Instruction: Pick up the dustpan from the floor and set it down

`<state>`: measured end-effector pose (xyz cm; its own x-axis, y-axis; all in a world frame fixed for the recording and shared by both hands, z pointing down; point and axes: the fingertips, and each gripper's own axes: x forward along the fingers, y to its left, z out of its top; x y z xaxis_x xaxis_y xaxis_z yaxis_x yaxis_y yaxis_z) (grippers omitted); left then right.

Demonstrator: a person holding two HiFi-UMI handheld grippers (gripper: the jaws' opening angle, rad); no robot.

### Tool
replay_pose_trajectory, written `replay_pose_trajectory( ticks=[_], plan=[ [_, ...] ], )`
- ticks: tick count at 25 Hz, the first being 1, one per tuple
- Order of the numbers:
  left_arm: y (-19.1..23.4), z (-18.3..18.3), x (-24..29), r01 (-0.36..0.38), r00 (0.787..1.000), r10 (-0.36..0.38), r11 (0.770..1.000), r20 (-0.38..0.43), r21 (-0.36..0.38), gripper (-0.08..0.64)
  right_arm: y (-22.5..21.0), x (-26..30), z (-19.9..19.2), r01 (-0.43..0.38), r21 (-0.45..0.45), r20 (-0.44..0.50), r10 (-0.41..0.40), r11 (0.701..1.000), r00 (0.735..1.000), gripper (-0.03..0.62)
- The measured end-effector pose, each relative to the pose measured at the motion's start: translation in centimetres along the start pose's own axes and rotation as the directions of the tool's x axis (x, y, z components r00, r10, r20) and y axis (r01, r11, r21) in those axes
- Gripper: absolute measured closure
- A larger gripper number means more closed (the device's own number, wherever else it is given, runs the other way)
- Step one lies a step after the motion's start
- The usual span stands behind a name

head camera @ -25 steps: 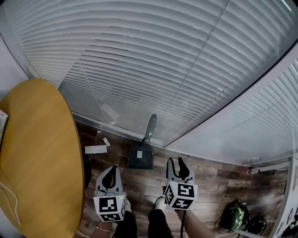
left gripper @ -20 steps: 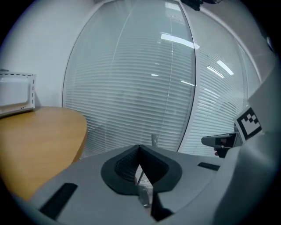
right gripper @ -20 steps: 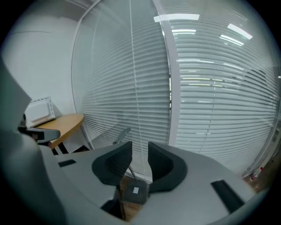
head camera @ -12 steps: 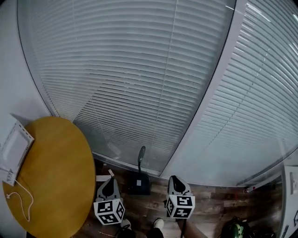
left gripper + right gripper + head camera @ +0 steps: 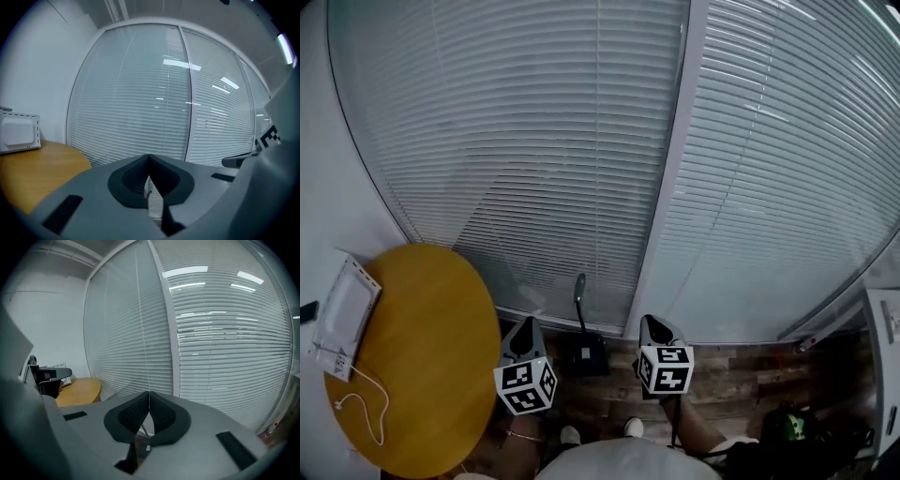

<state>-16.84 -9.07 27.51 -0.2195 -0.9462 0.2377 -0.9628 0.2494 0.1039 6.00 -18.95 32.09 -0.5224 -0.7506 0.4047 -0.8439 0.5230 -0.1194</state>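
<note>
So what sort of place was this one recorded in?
Probably an office or small meeting room: tall glazed walls covered by white slatted blinds, a round wooden table with a white device on it, and wood-plank flooring where the dustpan sits.

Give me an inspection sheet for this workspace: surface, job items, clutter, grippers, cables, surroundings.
Surface: wood-plank floor; round yellow table at left.
Job's things: dustpan on the floor at the foot of the window, handle up against the blinds; held by neither gripper.
Clutter: white device on the table; dark gear on the floor at right, too small to identify.
Grippers: left hand-held gripper shut, empty; right hand-held gripper shut, its jaws have just closed, nothing between them. Both are up off the floor.
Cables: white cable on the table beside the device.
Surroundings: closed blinds across the windows ahead.
</note>
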Motion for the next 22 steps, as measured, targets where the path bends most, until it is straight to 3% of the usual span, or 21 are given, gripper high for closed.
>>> replay_pose_trajectory(
  ticks=[9, 22],
  plan=[
    [-1.1, 1.3, -0.6, 0.009, 1.000, -0.009, 1.000, 0.020, -0.019, 0.554, 0.1, -1.7, 2.4, 0.003, -0.068, 0.025, -0.001, 0.998, 1.000, 0.560],
    [-1.5, 1.5, 1.1, 0.041, 0.999, -0.041, 0.999, 0.013, -0.002, 0.554, 1.2, -0.4, 3.2, -0.007, -0.078, 0.036, 0.009, 0.997, 0.999, 0.560]
  ],
)
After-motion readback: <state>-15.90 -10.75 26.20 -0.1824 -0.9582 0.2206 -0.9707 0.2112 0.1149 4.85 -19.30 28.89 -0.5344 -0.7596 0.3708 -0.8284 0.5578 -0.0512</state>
